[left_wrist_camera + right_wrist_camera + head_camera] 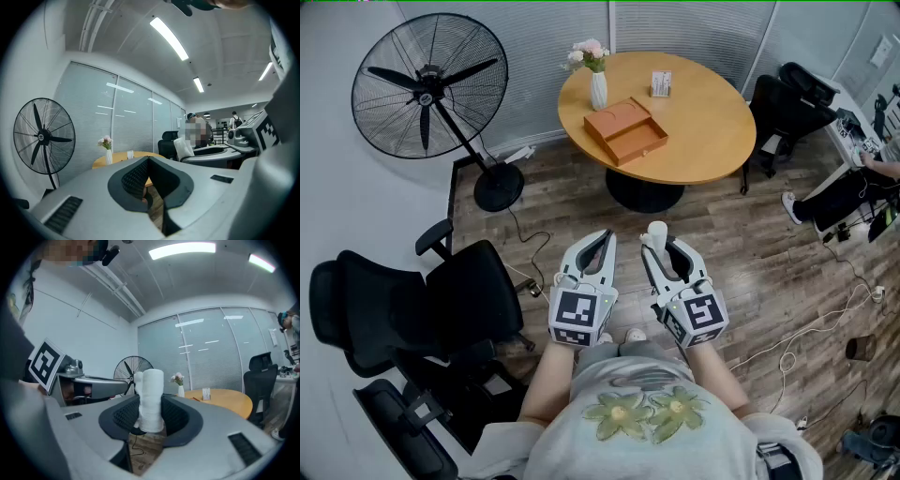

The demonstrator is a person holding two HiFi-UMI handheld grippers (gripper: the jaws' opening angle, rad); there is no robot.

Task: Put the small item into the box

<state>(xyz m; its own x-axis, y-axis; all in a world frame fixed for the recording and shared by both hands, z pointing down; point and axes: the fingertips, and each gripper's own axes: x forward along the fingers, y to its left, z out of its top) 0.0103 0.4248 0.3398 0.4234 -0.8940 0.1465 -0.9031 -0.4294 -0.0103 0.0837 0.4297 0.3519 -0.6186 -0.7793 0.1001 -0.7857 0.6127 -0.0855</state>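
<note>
Closest in, the right hand-held gripper [664, 249] [151, 420] is clamped on a small white roll [657, 231] [151, 399] that stands upright between its pads. Just beside it, the left hand-held gripper [601, 237] [149, 160] has its jaws together on nothing, and both are held above the wooden floor [750, 262]. Well beyond them, apart from the roll, the open orange box [625, 131] lies on the round wooden bench [712, 122], near a white vase of flowers [597, 86].

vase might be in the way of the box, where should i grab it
Probably the vase by its white body, below the flowers, coming in level from the table's near edge: it stands upright and slim, with the box close beside it.
</note>
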